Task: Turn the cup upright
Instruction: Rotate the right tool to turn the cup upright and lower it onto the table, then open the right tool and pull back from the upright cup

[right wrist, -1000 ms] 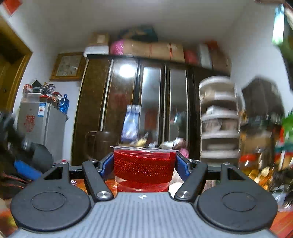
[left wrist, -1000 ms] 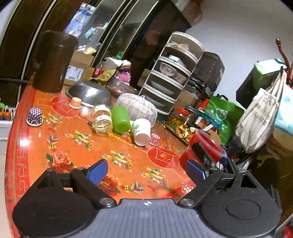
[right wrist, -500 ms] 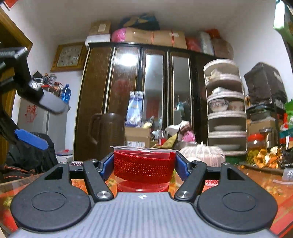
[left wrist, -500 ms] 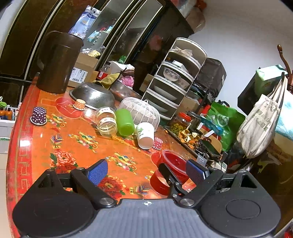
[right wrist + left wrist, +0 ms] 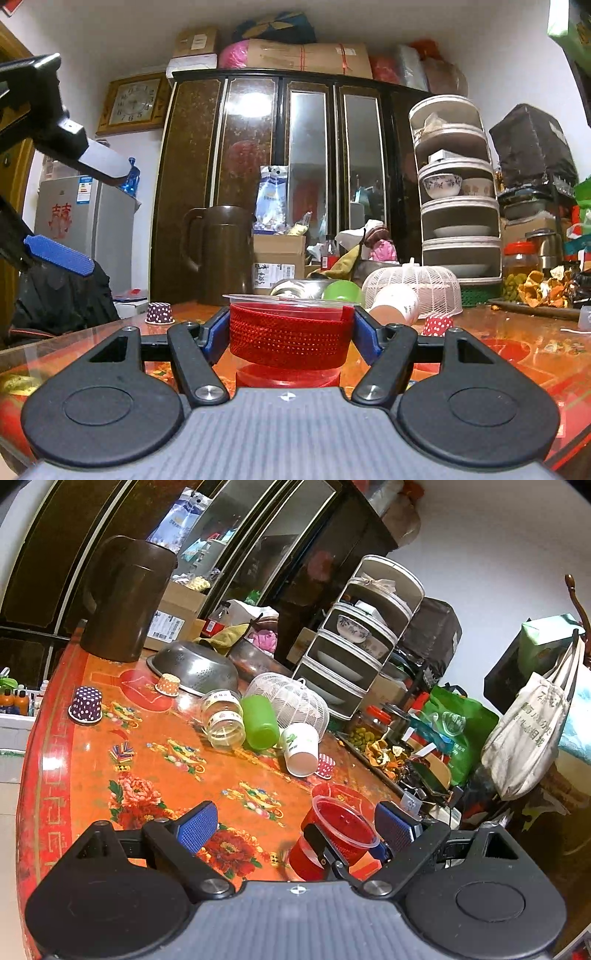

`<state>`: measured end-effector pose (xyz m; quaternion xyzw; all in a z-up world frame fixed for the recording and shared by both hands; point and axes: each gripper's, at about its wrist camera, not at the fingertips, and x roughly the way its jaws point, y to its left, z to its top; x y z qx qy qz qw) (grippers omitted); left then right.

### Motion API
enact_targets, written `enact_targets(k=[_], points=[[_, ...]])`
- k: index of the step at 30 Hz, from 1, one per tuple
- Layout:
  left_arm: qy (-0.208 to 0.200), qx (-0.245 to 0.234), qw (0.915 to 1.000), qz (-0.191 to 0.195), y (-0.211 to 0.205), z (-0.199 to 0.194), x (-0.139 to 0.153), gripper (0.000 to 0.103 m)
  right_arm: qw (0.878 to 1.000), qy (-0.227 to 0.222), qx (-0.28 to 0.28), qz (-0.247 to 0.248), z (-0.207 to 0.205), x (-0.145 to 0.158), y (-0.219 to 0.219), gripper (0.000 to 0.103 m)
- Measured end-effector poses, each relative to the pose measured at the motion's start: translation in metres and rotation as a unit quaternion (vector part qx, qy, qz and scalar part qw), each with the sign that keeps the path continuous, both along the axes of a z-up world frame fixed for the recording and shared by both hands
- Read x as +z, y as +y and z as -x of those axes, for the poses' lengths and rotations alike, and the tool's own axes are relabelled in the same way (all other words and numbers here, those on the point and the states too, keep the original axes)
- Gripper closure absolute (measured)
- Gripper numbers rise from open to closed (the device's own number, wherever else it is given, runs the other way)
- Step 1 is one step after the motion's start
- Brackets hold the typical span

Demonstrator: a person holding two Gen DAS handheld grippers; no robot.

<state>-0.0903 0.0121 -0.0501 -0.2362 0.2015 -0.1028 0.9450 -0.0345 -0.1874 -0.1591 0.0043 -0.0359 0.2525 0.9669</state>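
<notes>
Low in the centre of the right wrist view, the right gripper (image 5: 290,334) clamps a red plastic cup (image 5: 290,338) between its blue pads (image 5: 367,338) — mouth up, base at the floral orange tabletop (image 5: 509,343). In the left wrist view the same cup (image 5: 341,830) sits at lower centre-right, while the left gripper (image 5: 295,823) hangs spread wide, gripping nothing. Beyond lie a tipped white paper cup (image 5: 300,746), a green tumbler (image 5: 259,722) and a glass jar (image 5: 223,723) — all on their sides.

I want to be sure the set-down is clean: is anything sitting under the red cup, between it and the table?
Nothing visible does. The right gripper is shut on the red cup, mouth up, over a bare patch of table. The nearest clutter, the white paper cup, lies farther back.
</notes>
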Motion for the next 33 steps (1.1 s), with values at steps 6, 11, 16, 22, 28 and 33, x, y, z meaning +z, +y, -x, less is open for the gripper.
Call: enact_targets(k=[6, 11, 16, 22, 28, 33], points=[[0.005, 0.006, 0.9999, -0.012, -0.004, 0.001, -0.001, 0.009, 1.0, 0.024, 0.001, -0.004, -0.003, 0.003, -0.002, 0.021], [0.011, 0.015, 0.9995, -0.026, -0.007, -0.001, -0.006, 0.008, 0.999, 0.043, 0.017, 0.001, -0.003, 0.007, -0.001, 0.008], [0.008, 0.025, 0.9969, -0.075, -0.014, -0.002, -0.013, 0.001, 0.994, 0.105, 0.03, 0.025, 0.004, 0.021, -0.012, 0.001], [0.002, 0.046, 0.9794, -0.197, -0.039, 0.006, -0.001, 0.0, 0.979, 0.201, -0.005, 0.047, 0.016, 0.066, -0.047, 0.001], [-0.001, 0.03, 0.977, -0.211, -0.052, 0.032, 0.038, 0.0, 0.961, 0.271, 0.015, 0.048, 0.032, 0.115, -0.072, 0.001], [0.008, 0.004, 0.9782, -0.208, -0.067, 0.052, 0.05, 0.0, 0.969, 0.243, 0.004, 0.044, 0.061, 0.129, -0.082, 0.001]])
